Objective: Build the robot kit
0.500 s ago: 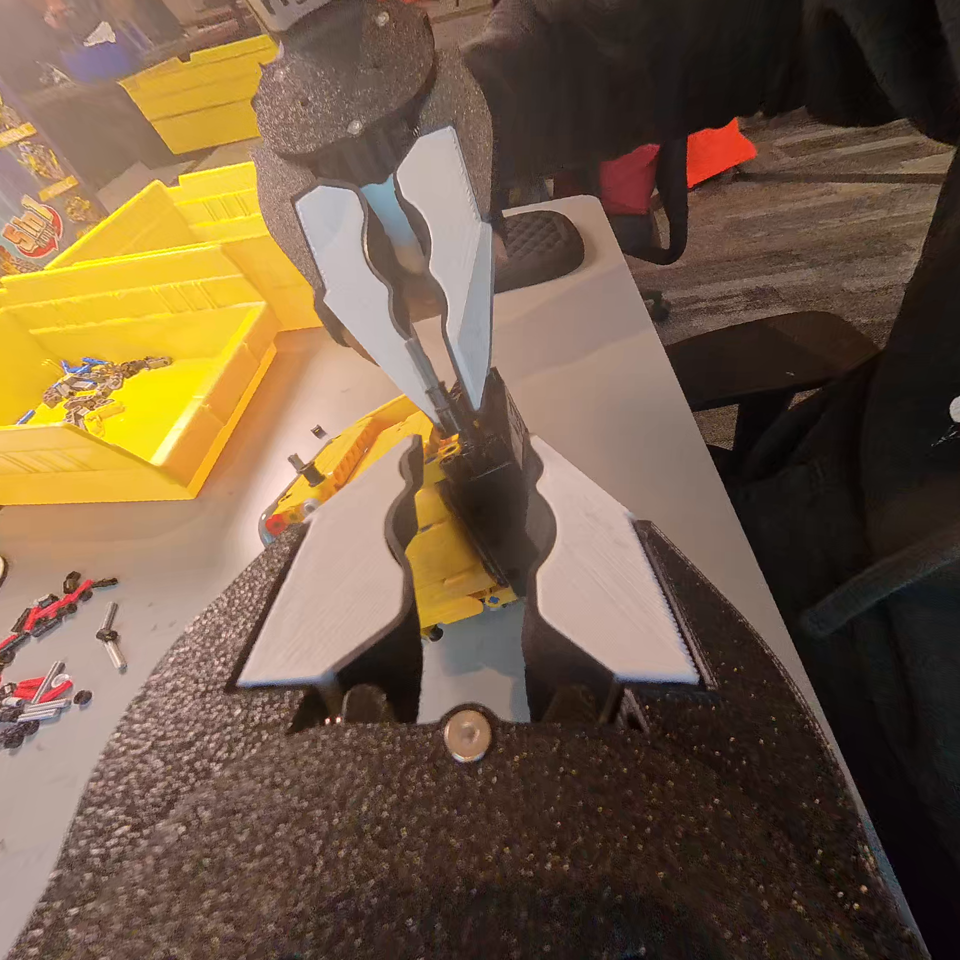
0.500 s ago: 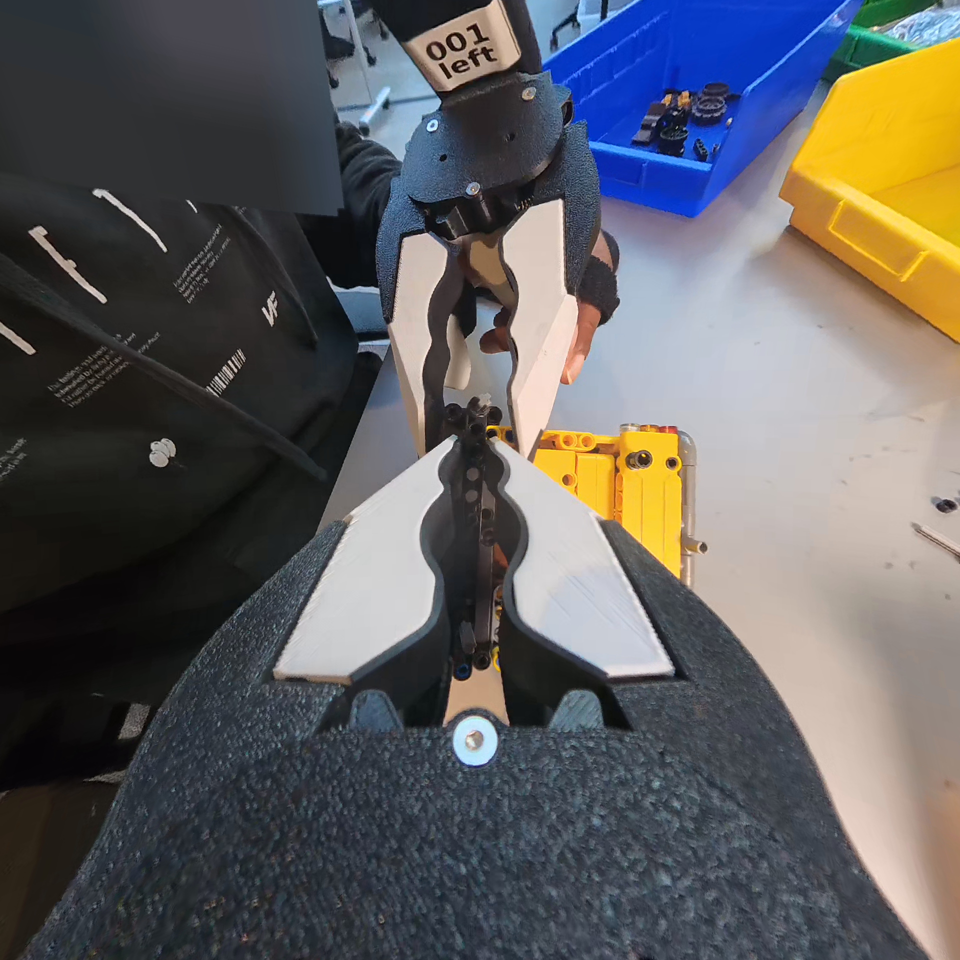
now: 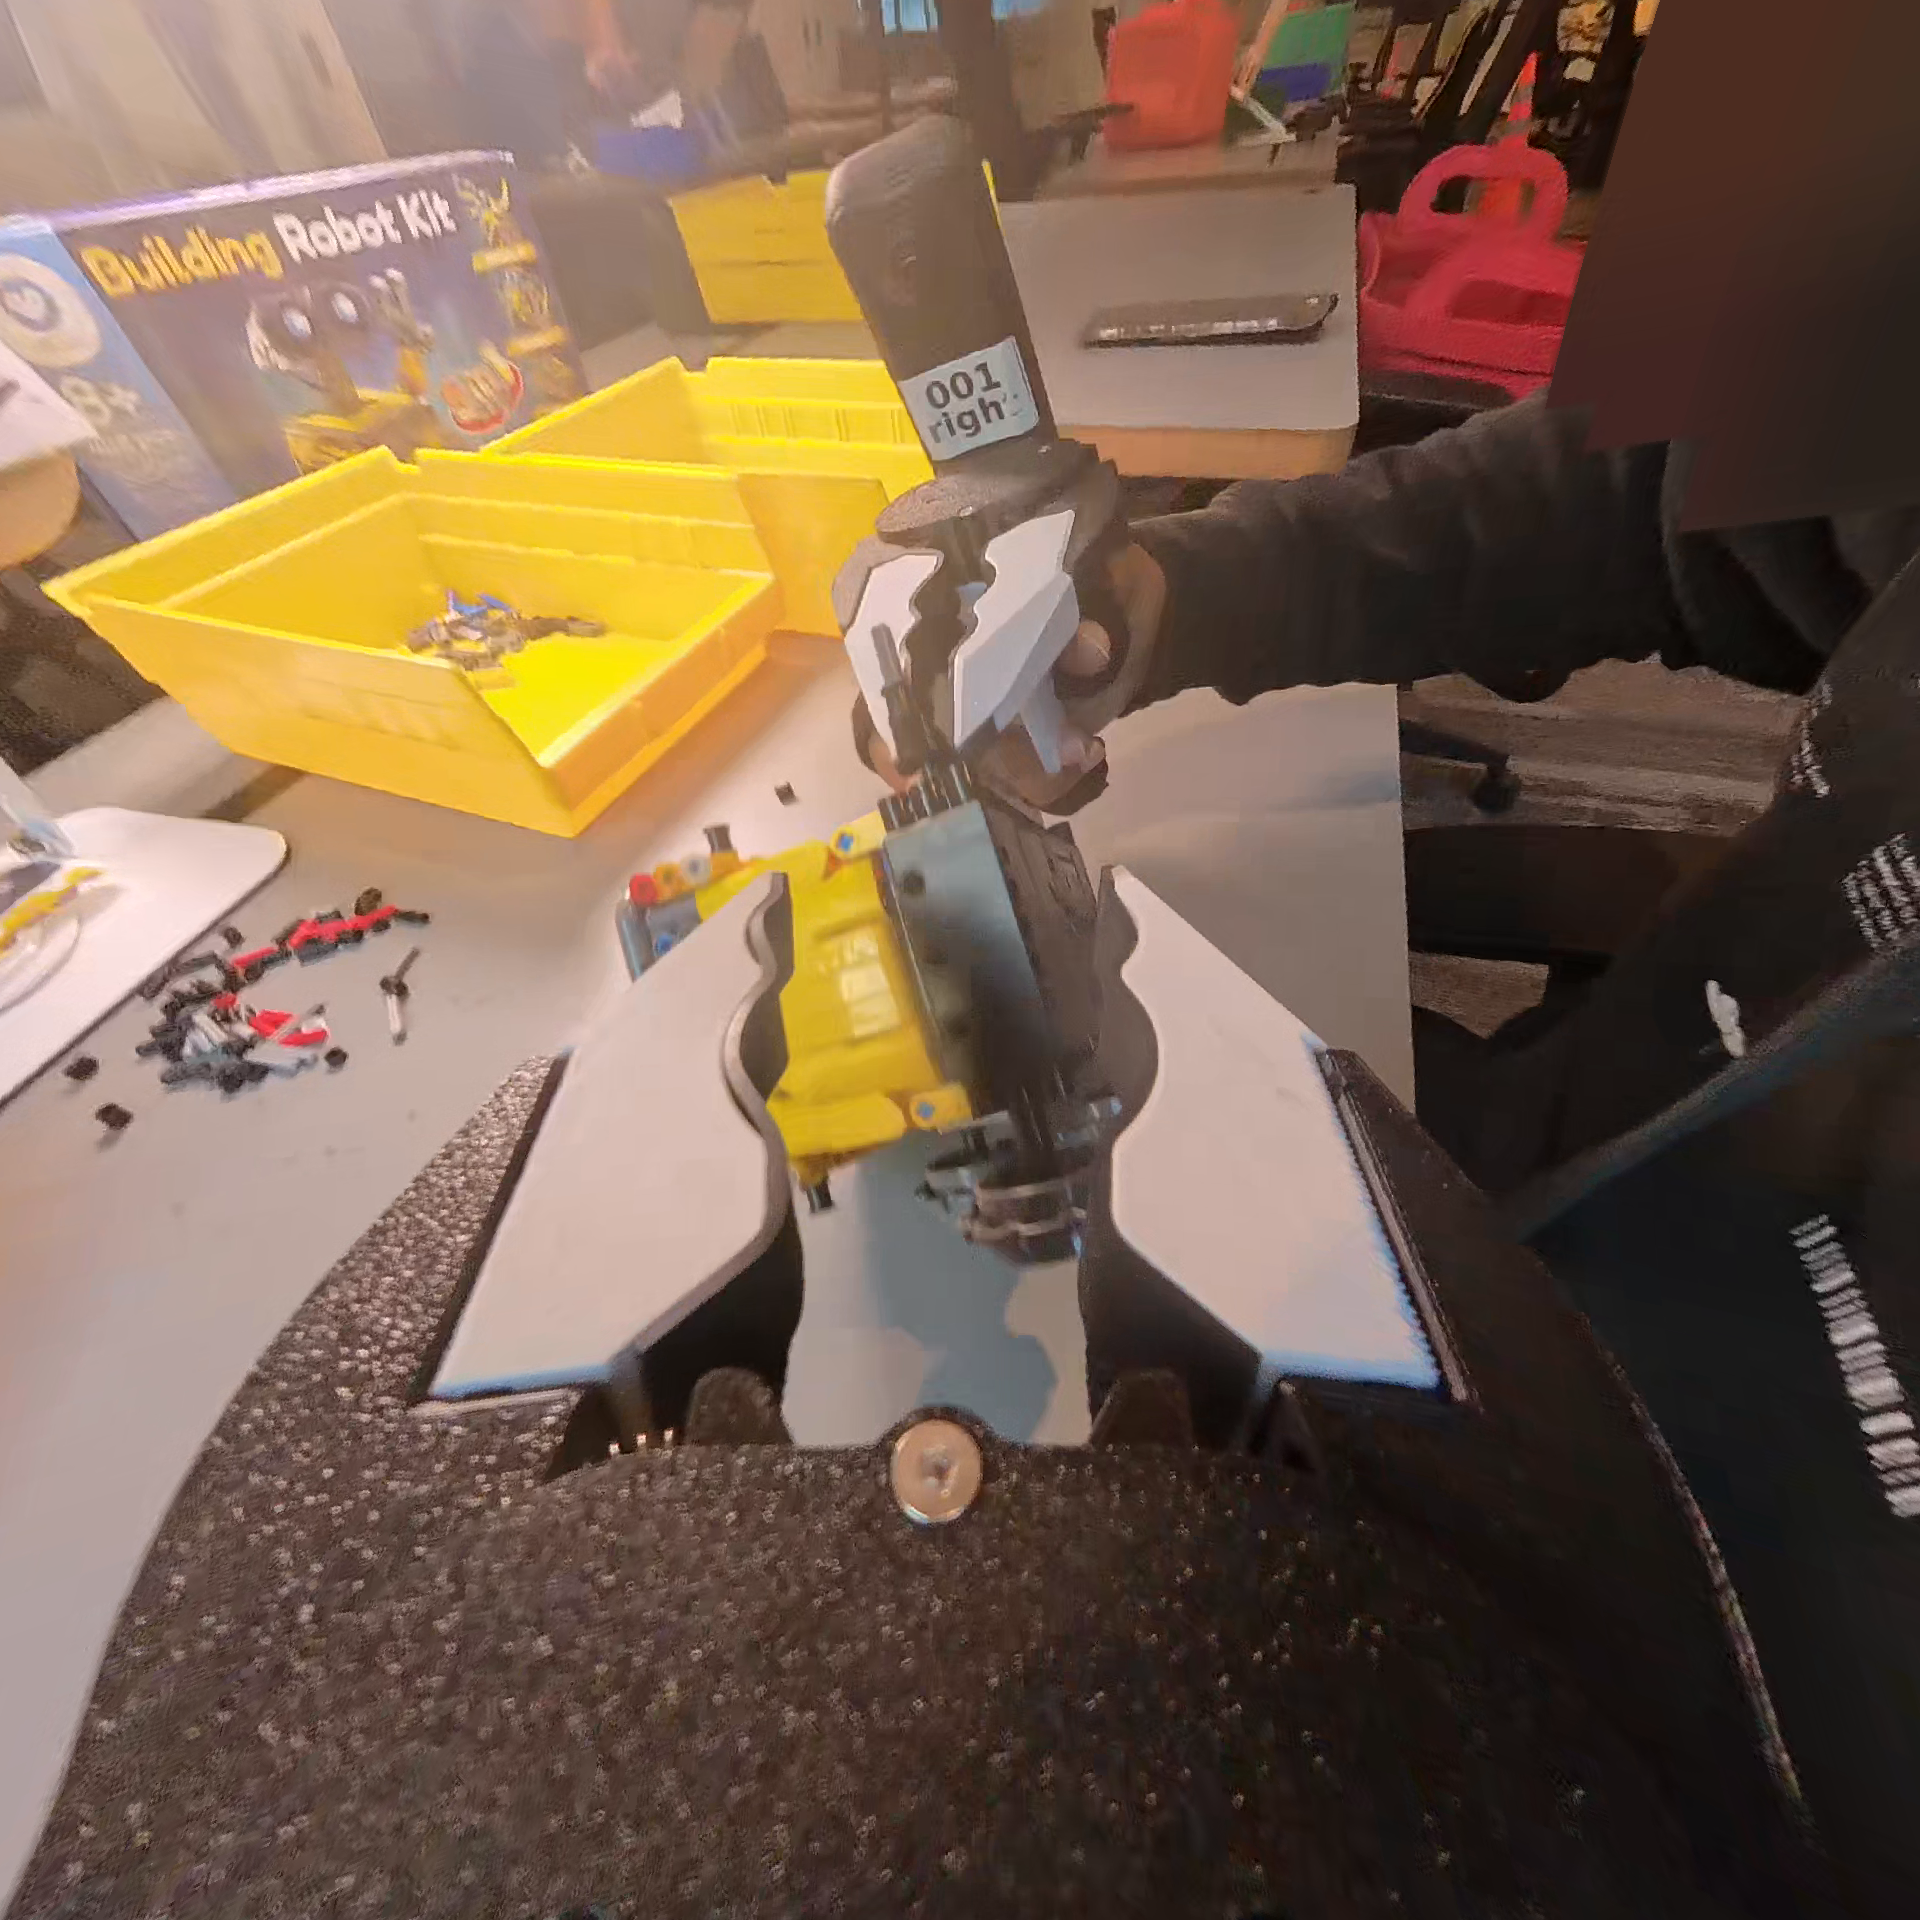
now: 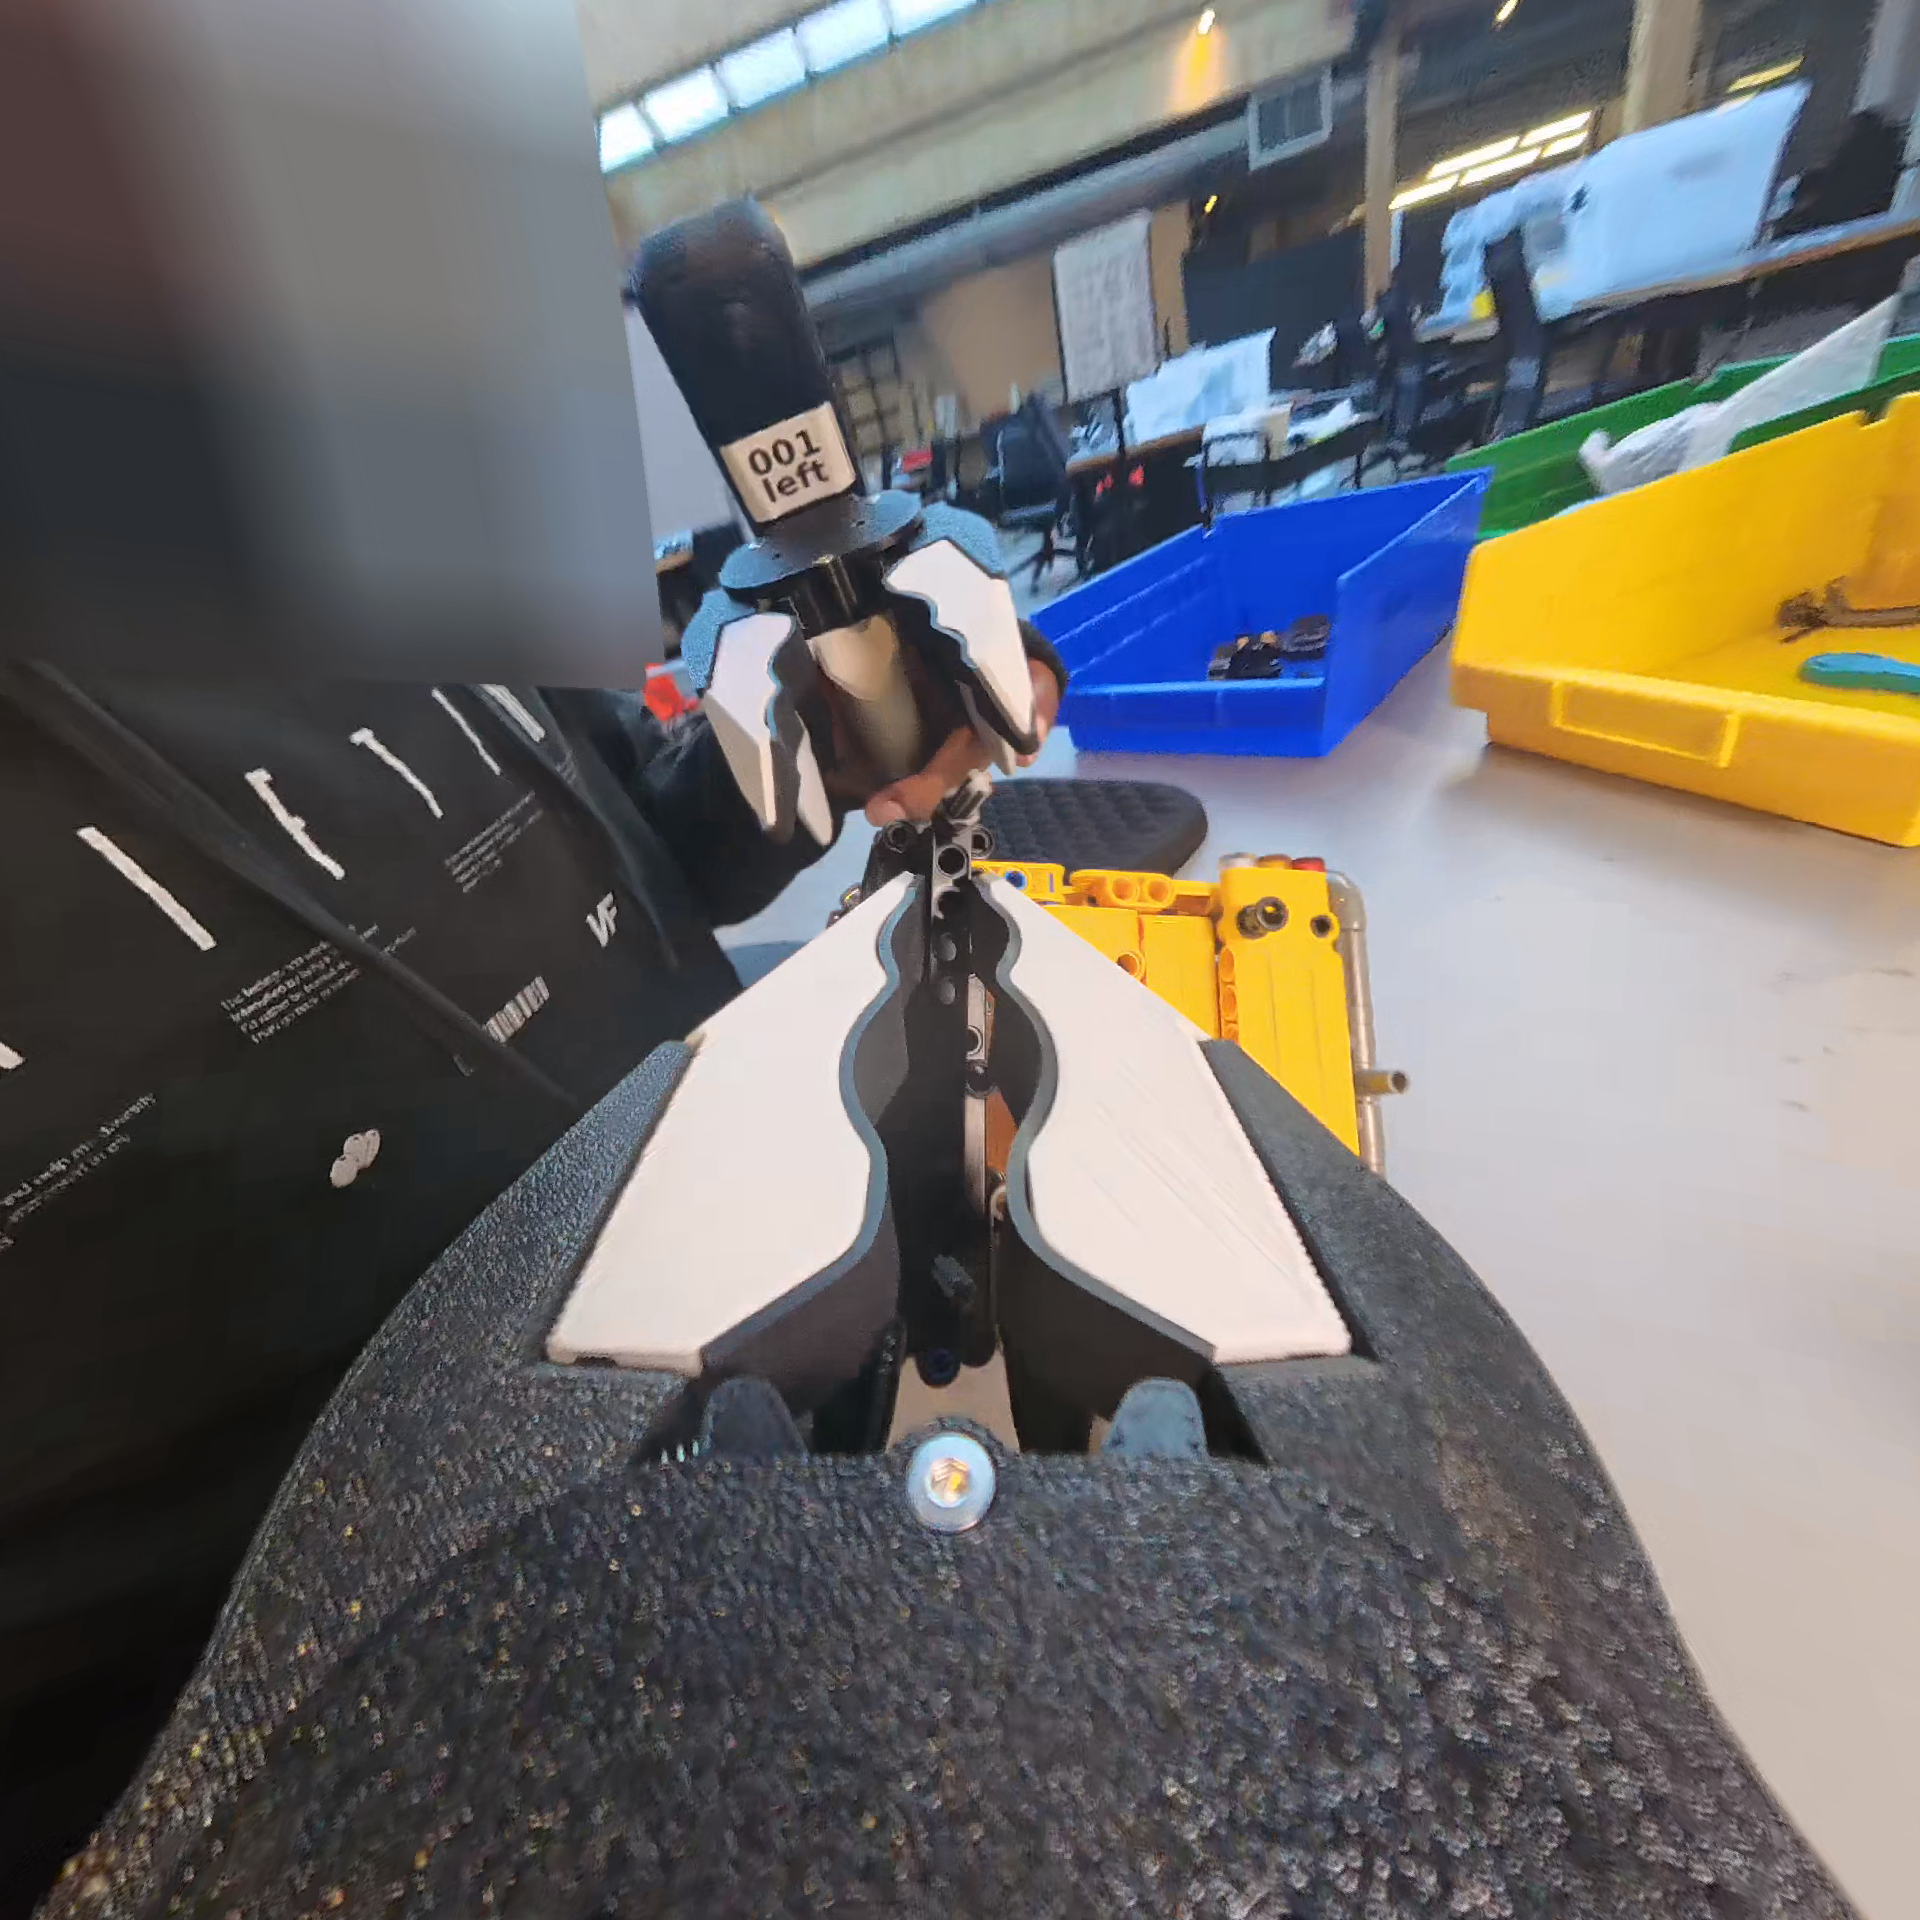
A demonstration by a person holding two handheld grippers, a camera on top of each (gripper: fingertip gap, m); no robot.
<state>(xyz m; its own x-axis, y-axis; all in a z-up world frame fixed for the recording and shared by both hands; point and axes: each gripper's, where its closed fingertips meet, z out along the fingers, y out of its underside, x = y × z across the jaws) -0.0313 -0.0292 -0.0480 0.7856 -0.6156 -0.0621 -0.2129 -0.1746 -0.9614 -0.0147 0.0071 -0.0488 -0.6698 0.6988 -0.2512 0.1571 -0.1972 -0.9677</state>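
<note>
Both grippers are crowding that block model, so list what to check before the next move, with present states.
1. Right gripper shut on the black perforated beam: ok.
2. Left gripper gripping the yellow-and-black block model: not ok, jaws wide open.
3. Left fingers clear of the model's sides: cannot tell.
4. Model sitting flat on the table: cannot tell.
5. Loose small pieces apart from the model: ok.

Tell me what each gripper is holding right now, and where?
Right gripper clamps the black beam on the yellow model's end. Left gripper, open, straddles the model without gripping.
</note>
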